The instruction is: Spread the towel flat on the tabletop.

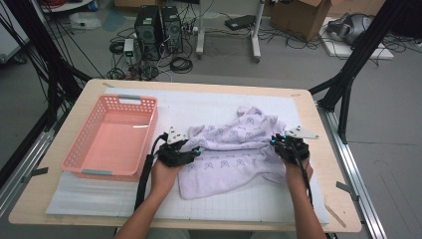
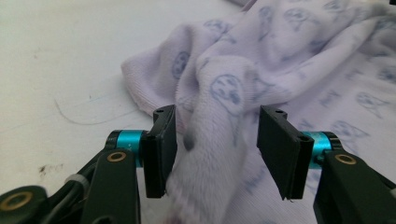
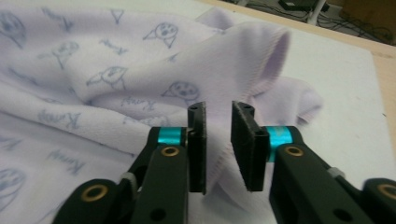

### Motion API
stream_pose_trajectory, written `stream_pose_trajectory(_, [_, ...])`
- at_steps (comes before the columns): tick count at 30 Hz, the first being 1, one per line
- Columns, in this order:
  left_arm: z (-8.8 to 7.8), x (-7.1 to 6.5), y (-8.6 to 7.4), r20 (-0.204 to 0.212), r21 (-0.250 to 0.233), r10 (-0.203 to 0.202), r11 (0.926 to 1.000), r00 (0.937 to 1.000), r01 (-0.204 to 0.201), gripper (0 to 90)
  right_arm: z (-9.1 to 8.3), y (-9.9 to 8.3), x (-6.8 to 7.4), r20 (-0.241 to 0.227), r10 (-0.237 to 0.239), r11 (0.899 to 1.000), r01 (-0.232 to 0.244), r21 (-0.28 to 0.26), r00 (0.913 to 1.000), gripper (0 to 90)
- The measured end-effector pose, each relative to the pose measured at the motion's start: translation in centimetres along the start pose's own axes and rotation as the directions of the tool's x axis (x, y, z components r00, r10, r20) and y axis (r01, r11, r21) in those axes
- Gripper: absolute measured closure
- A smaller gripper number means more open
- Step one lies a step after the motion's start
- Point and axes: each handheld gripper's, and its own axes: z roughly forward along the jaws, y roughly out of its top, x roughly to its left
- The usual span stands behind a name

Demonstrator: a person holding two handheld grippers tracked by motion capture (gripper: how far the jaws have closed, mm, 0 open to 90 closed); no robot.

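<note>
The left gripper [image 2: 217, 154] is gaping around the towel [image 1: 234, 149], the right gripper [image 3: 218, 144] is pinching it, and the basket [image 1: 79, 154] is sitting empty.

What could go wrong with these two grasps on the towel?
1. The left gripper is open around a thick fold of towel and may close on bunched layers rather than an edge.
2. The right gripper pinches only a thin fold, which could slip on lifting.
3. The basket sits close left and could get knocked.
</note>
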Motion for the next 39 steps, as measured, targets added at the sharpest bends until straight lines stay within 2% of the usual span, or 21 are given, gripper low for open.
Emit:
stream_pose_trajectory(3, [-1.7, -0.4, -1.0, 0.016, -0.029, -0.013, 0.9995, 0.9998, 0.014, 45.0, -2.6, -0.6, -0.9, -0.029, 0.043, 0.999, -0.044, -0.024, 0.9986, 68.9])
stream_pose_trajectory(5, [-2.4, -0.6, -1.9, 0.027, -0.006, -0.029, 0.9996, 0.9992, 0.029, 43.3, -4.5, -1.3, -1.3, -0.071, 0.065, 0.997, -0.068, -0.035, 0.9953, 67.2])
stream_pose_trajectory(6, [-2.8, -0.7, -2.4, 0.034, 0.007, -0.035, 0.9994, 0.9988, 0.035, 42.9, -5.3, -1.8, -1.4, -0.092, 0.068, 0.997, -0.07, -0.025, 0.9935, 67.2])
stream_pose_trajectory(9, [-3.5, -1.2, -3.6, 0.052, 0.045, -0.052, 0.9978, 0.9973, 0.049, 43.0, -6.9, -3.9, -1.2, -0.133, 0.078, 0.995, -0.07, 0.069, 0.9881, 64.0])
stream_pose_trajectory(11, [-3.9, -1.5, -4.2, 0.049, 0.081, -0.059, 0.9952, 0.997, 0.055, 43.3, -7.3, -5.2, -1.0, -0.146, 0.086, 0.991, -0.069, 0.118, 0.9856, 61.3])
stream_pose_trajectory(14, [-4.5, -2.1, -5.0, 0.052, 0.104, -0.078, 0.9919, 0.9956, 0.073, 43.1, -7.3, -6.4, -0.7, -0.159, 0.118, 0.983, -0.093, 0.157, 0.9802, 56.5])
stream_pose_trajectory(17, [-4.9, -2.8, -5.3, 0.036, 0.115, -0.075, 0.9908, 0.9965, 0.07, 42.3, -6.9, -7.0, -0.2, -0.167, 0.092, 0.98, -0.059, 0.192, 0.9817, 55.0])
stream_pose_trajectory(19, [-5.2, -3.2, -5.5, 0.039, 0.128, -0.085, 0.9885, 0.9956, 0.08, 42.4, -6.8, -7.1, 0.1, -0.164, 0.047, 0.979, -0.013, 0.205, 0.9852, 57.8])
stream_pose_trajectory(20, [-5.3, -3.6, -5.7, 0.03, 0.122, -0.073, 0.9902, 0.9969, 0.068, 42.2, -6.8, -7.1, 0.2, -0.159, 0.031, 0.978, 0.002, 0.208, 0.9867, 59.9])
stream_pose_trajectory(22, [-5.3, -4.5, -6.1, -0.017, 0.108, -0.028, 0.9938, 0.9995, 0.03, 43.4, -6.9, -7.1, -0.2, -0.164, 0.025, 0.977, 0.01, 0.213, 0.9861, 72.2])
stream_pose_trajectory(23, [-5.3, -5.1, -6.3, -0.06, 0.108, 0.035, 0.9938, 0.9976, -0.028, 47.4, -6.9, -7.1, -0.5, -0.178, 0.039, 0.976, 0.001, 0.219, 0.9832, 79.1])
stream_pose_trajectory(24, [-5.4, -5.3, -6.3, -0.04, 0.106, 0.061, 0.9928, 0.9973, -0.057, 58.1, -6.9, -7.1, -0.8, -0.19, 0.055, 0.974, -0.011, 0.227, 0.9803, 83.3])
stream_pose_trajectory(25, [-5.4, -5.4, -6.3, -0.017, 0.11, 0.051, 0.9928, 0.9986, -0.049, 76.4, -6.9, -7.1, -1.0, -0.2, 0.069, 0.974, -0.023, 0.225, 0.9773, 84.6])
stream_pose_trajectory(26, [-5.5, -5.6, -6.2, -0.023, 0.119, 0.037, 0.9923, 0.9991, -0.034, 86.3, -7.0, -7.2, -1.1, -0.201, 0.077, 0.975, -0.031, 0.222, 0.9767, 85.1])
stream_pose_trajectory(27, [-5.6, -5.6, -6.1, -0.023, 0.129, 0.031, 0.9913, 0.9993, -0.028, 86.6, -7.2, -7.4, -1.0, -0.192, 0.079, 0.976, -0.037, 0.213, 0.9783, 85.3])
stream_pose_trajectory(28, [-5.9, -5.4, -6.1, -0.016, 0.134, 0.007, 0.991, 0.9999, -0.005, 86.7, -7.6, -7.6, -0.9, -0.183, 0.08, 0.976, -0.04, 0.213, 0.9799, 85.5])
stream_pose_trajectory(31, [-7.6, -4.7, -6.6, -0.005, 0.099, -0.041, 0.9942, 0.9991, 0.042, 86.8, -9.3, -8.5, -0.4, -0.18, 0.075, 0.978, -0.037, 0.208, 0.9808, 85.7])
stream_pose_trajectory(34, [-9.3, -4.2, -7.3, 0.038, 0.066, -0.087, 0.9943, 0.9955, 0.084, 86.6, -11.3, -9.0, 0.0, -0.19, 0.062, 0.978, -0.022, 0.206, 0.9799, 85.7])
stream_pose_trajectory(36, [-10.1, -4.3, -7.6, 0.054, 0.059, -0.089, 0.9945, 0.9945, 0.086, 86.5, -12.5, -9.2, 0.4, -0.217, 0.058, 0.979, -0.014, 0.201, 0.9744, 85.7])
stream_pose_trajectory(39, [-11.3, -4.6, -8.2, 0.069, 0.062, -0.084, 0.9949, 0.9941, 0.08, 86.5, -14.0, -9.3, 1.4, -0.23, 0.021, 0.981, 0.024, 0.193, 0.9729, 85.7])
